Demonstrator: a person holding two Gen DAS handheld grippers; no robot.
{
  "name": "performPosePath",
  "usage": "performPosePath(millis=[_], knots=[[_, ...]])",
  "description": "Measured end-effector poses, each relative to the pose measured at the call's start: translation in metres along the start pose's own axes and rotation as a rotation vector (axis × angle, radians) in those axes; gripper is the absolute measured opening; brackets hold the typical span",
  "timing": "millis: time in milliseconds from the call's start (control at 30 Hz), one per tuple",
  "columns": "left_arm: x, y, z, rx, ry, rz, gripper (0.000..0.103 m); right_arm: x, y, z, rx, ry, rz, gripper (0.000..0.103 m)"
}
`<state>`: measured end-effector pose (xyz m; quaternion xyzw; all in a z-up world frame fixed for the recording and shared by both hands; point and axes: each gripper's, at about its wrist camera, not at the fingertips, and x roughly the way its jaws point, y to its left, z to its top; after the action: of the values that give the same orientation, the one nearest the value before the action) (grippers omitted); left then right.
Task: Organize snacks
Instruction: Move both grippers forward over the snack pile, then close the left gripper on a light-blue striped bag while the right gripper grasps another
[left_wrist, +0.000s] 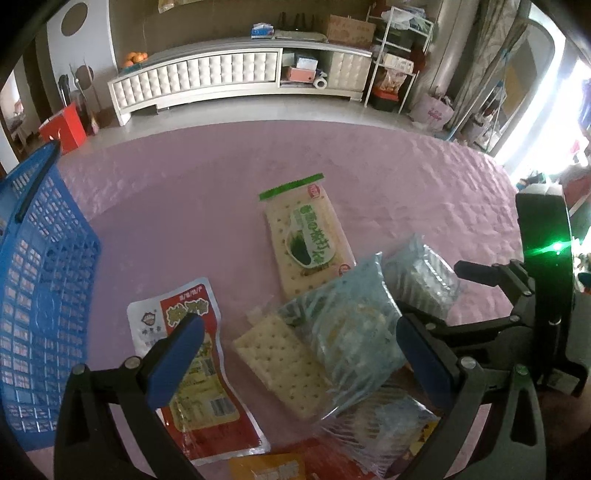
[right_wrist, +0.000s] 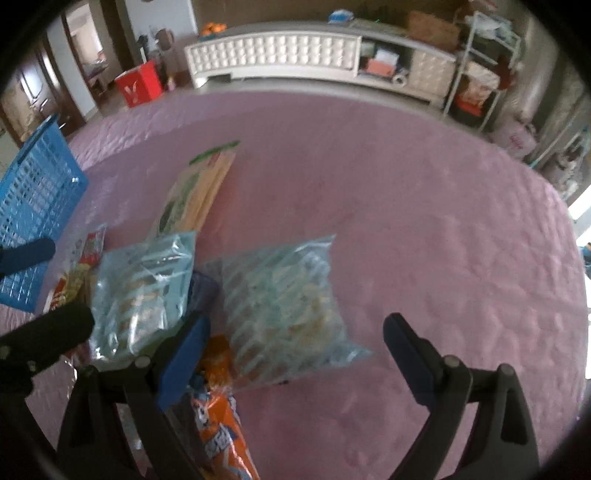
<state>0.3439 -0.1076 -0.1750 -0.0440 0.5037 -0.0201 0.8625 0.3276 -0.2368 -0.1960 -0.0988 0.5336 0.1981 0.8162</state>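
Snack packs lie in a heap on the pink tablecloth (left_wrist: 192, 206). In the left wrist view my left gripper (left_wrist: 299, 343) stands open above a clear pack of square crackers (left_wrist: 284, 363) and a pale blue striped bag (left_wrist: 347, 328). A red and yellow pack (left_wrist: 199, 373) lies under its left finger. A green-topped cracker pack (left_wrist: 306, 240) lies farther out. My right gripper (right_wrist: 295, 347) is open too, hovering over a second blue striped bag (right_wrist: 284, 306). An orange pack (right_wrist: 221, 424) sits by its left finger. The blue basket (left_wrist: 40, 302) stands at the left.
The right gripper's body (left_wrist: 543, 295) shows at the right of the left wrist view, close beside the heap. Bare pink cloth (right_wrist: 443, 240) stretches to the right and far side. A white cabinet (left_wrist: 236, 74) and a red box (left_wrist: 64, 127) stand beyond the table.
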Motion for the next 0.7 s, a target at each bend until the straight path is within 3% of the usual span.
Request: performPosePath(millis=[33,67,700], knots=[[0.001,0.0,0.0,-0.004,0.004,-0.001,0.103,0.003,0.0,0.0,-0.007,0.002,0.008,0.087],[0.002,0.0,0.0,-0.011,0.008,-0.004,0.103,0.004,-0.001,0.0,-0.018,-0.004,0.018,0.07],[0.009,-0.023,-0.001,-0.006,0.051,0.027,0.103,-0.051,-0.035,-0.013,0.063,-0.135,0.015,0.067]])
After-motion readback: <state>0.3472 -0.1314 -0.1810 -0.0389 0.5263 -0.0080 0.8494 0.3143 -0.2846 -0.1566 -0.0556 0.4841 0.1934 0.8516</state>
